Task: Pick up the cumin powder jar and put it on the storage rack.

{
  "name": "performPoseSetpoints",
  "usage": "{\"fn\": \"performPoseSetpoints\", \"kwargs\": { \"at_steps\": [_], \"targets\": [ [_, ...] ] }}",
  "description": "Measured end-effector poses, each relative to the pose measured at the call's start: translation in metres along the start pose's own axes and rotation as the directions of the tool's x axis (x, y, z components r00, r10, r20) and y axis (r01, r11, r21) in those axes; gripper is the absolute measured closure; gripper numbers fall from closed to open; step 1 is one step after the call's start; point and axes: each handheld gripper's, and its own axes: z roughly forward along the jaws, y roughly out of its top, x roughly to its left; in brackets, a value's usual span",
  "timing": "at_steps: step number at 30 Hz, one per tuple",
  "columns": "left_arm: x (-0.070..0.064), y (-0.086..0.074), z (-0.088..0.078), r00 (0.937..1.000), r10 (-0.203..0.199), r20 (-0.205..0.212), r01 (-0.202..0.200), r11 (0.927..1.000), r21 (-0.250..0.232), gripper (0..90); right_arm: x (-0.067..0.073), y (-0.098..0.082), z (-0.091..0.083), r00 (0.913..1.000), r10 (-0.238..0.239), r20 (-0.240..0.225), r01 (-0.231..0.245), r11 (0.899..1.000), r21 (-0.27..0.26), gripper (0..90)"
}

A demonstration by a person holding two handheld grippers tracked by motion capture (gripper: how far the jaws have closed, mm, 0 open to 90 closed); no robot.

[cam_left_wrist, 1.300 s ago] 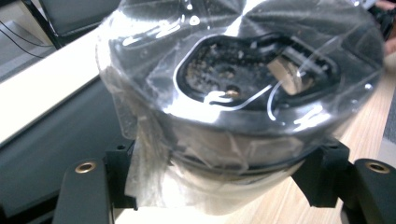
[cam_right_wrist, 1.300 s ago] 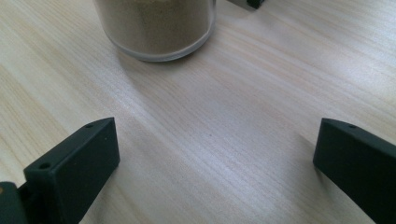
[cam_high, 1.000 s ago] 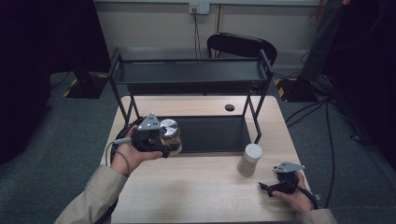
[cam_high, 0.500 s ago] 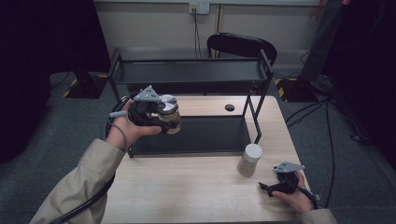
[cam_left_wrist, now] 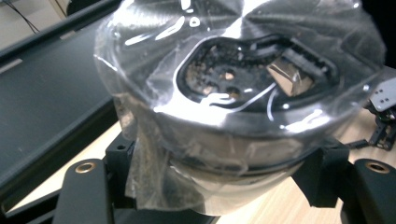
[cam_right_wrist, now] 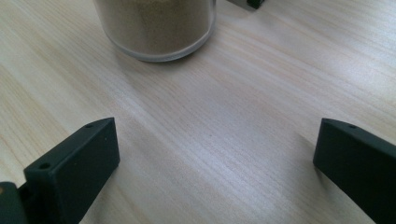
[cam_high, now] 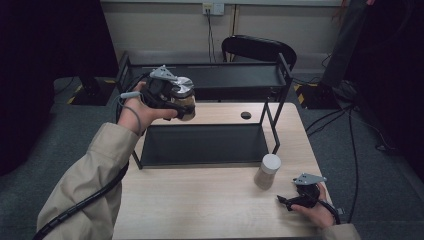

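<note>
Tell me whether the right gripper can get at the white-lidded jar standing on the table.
Probably yes. The right gripper rests open on the table, and the white-lidded jar stands just ahead of its jaws with bare wood between them.

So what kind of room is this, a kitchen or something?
More likely a lab or office set up for recording: a plain wooden table with a black two-tier rack, a folding chair, a wall socket, and cables across grey carpet.

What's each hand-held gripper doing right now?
Left hand-held gripper: shut on the jar, above the rack.
Right hand-held gripper: open, holding nothing, on the table.
</note>
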Motion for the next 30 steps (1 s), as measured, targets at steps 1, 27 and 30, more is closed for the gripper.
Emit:
{"fn": "performPoseSetpoints", "kwargs": {
  "at_steps": [1,27,30],
  "targets": [
    [0.002,0.002,0.000,1.0000,-0.003,-0.004,0.003,1.0000,-0.004,30.4,0.000,0.000,0.000,1.0000,0.000,0.000,0.000,1.000,0.000,0.0],
    [0.020,0.059,0.023,0.9653,-0.133,-0.225,0.136,0.9907,-0.003,30.4,0.000,0.000,0.000,1.0000,0.000,0.000,0.000,1.000,0.000,0.0],
    [0.023,0.057,0.029,0.9579,-0.157,-0.240,0.159,0.9872,-0.010,30.4,0.000,0.000,0.000,1.0000,0.000,-0.001,0.000,1.000,0.000,0.0]
  ]
}}
